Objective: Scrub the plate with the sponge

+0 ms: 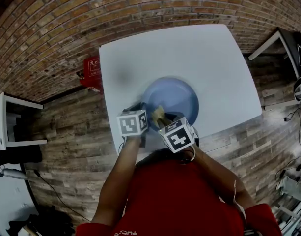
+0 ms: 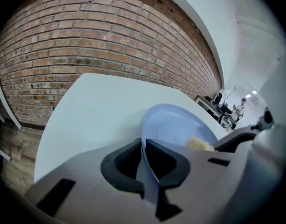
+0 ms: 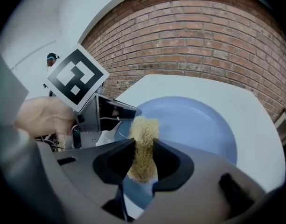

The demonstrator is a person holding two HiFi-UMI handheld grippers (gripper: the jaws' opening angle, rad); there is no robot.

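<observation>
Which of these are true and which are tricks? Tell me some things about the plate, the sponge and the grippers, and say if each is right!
1. The left gripper is shut on the rim of the blue plate. True.
2. The right gripper is empty. False: it is shut on the yellowish sponge.
3. The blue plate sits on a white table. True.
4. The sponge lies on the floor. False: it is up over the blue plate, between the right gripper's jaws.
5. There is a brick wall beyond the white table. True.
</observation>
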